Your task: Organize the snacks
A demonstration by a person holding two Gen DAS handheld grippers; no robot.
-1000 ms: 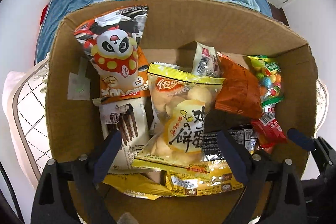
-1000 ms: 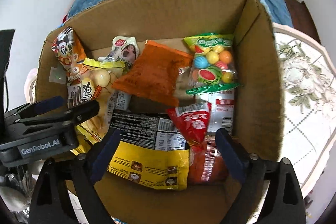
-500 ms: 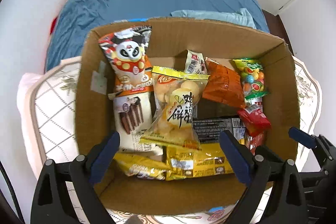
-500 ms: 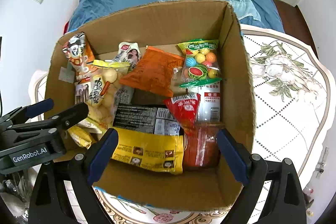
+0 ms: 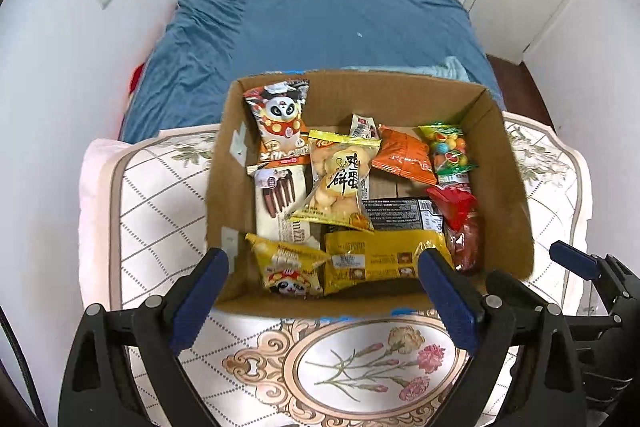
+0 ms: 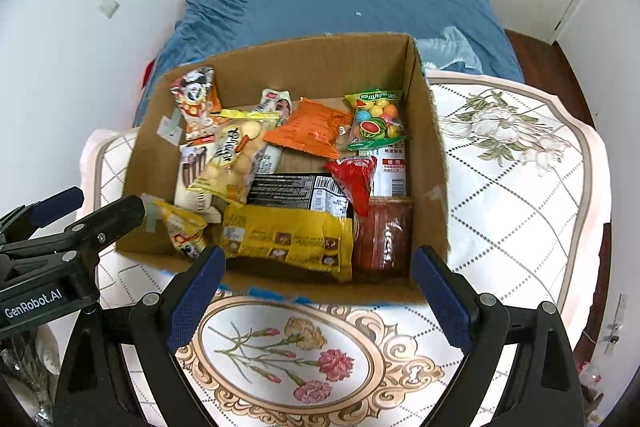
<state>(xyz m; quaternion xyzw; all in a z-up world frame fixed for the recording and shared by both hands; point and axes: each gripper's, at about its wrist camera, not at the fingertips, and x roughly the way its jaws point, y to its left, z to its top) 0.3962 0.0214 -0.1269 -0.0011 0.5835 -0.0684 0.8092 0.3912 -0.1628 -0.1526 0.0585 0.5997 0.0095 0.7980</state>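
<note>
Jaws spread, empty – both | cardboard box [image 5: 516, 195] – snack packets [image 5: 340, 183] inside

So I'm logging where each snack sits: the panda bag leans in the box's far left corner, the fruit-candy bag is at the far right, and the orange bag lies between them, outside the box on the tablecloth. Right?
One slip: the orange bag lies inside the cardboard box, not on the tablecloth. The left wrist view shows it between the panda bag and the fruit-candy bag, as you said.

Glossy plastic snack packets [image 5: 345, 182] fill a matt brown cardboard box [image 5: 516, 203] on a patterned cloth tablecloth [image 6: 516, 163].
</note>
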